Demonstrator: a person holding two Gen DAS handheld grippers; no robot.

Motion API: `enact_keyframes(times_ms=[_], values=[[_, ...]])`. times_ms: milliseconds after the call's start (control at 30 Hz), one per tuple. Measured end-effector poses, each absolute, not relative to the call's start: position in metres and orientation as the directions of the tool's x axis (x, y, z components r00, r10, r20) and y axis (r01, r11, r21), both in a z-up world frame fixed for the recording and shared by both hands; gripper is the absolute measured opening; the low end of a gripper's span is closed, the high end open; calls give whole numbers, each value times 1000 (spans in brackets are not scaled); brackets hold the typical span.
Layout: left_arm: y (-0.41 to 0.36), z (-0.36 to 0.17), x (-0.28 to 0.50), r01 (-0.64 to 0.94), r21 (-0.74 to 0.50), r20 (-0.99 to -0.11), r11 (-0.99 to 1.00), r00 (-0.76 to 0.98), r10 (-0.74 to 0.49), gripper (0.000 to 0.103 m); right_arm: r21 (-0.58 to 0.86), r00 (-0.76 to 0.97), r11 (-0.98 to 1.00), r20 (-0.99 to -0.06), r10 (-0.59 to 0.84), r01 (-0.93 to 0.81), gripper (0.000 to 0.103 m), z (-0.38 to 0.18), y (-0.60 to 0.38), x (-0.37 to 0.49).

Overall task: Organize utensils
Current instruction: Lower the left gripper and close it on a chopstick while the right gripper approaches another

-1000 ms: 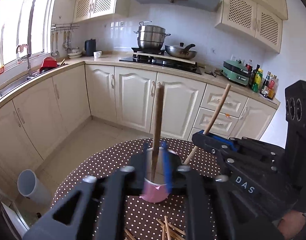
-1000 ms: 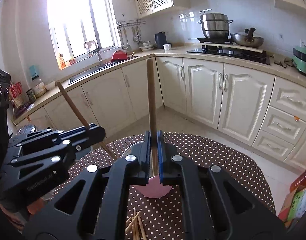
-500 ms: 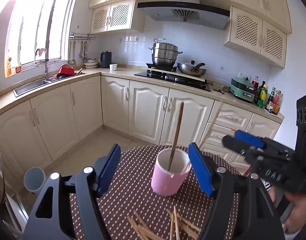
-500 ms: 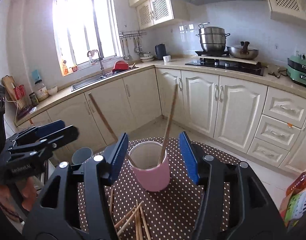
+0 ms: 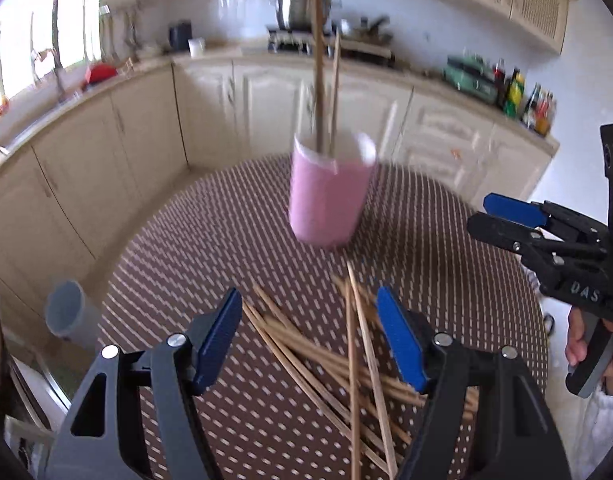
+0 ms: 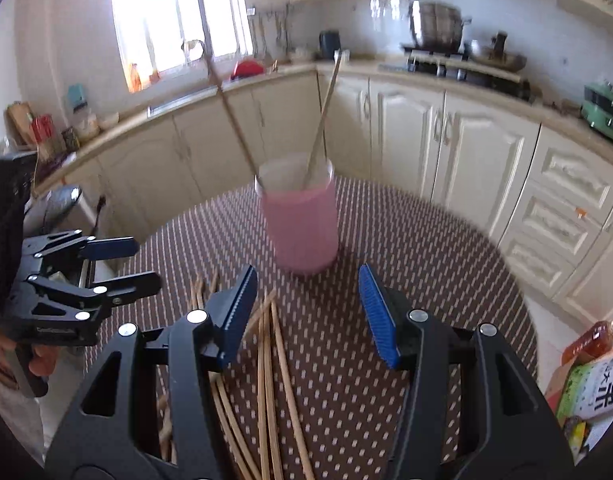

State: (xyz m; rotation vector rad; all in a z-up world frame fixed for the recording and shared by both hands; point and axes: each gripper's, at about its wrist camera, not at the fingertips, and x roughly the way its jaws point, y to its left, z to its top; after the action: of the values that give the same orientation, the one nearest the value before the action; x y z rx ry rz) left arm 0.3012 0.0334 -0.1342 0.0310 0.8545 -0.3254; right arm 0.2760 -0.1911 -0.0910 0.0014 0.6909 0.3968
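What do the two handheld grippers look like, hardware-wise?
Both match: the left gripper and right gripper have black angular linkage frames, silver pivot screws, and jaws faced with blue ribbed pads. Pale lettering is printed on the side of each body. Each sits on a pistol-style handle, grey on the right one. A white knitted sleeve shows below the right hand.

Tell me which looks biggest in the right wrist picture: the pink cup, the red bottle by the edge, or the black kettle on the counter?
1. pink cup: looks biggest by far.
2. red bottle: partly cut off by the picture's edge.
3. black kettle: looks smallest, but it stands far back, so its real size is unsure.
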Motion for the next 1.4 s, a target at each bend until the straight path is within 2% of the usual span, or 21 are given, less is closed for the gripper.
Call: enact_keyframes(times_ms=[100,133,200,367,567,767,933,1200,1300,1400], values=[[24,-155,306,332,-134,-779,934,546,-306,66,136,660,925,-664,352,-356,53,-109,-191,274],[20,-163,309,337,-138,-794,931,525,-308,62,136,647,925,-678,349,-356,53,-114,-190,274],[13,-175,314,347,-153,-818,925,481,-316,48,143,616,922,-706,350,-360,53,-126,-191,274],[6,-194,323,350,-184,-849,918,415,-328,34,156,557,916,-752,353,-369,53,-149,-191,274],[-8,-205,331,352,-131,-875,927,399,-275,31,179,519,912,-775,361,-369,53,-163,-196,276],[-23,-209,346,351,-145,-882,925,378,-282,30,182,491,906,-790,366,-383,53,-168,-193,282],[-28,-210,359,345,-189,-881,919,354,-314,16,171,449,897,-818,359,-408,53,-172,-184,291],[-24,-220,364,326,-192,-892,926,335,-303,15,115,388,880,-866,316,-460,52,-183,-163,306],[-22,-224,367,315,-204,-891,927,331,-309,10,109,370,878,-877,305,-467,51,-184,-156,317],[-9,-222,367,302,-220,-889,928,329,-318,8,97,355,875,-888,291,-475,44,-182,-148,326]])
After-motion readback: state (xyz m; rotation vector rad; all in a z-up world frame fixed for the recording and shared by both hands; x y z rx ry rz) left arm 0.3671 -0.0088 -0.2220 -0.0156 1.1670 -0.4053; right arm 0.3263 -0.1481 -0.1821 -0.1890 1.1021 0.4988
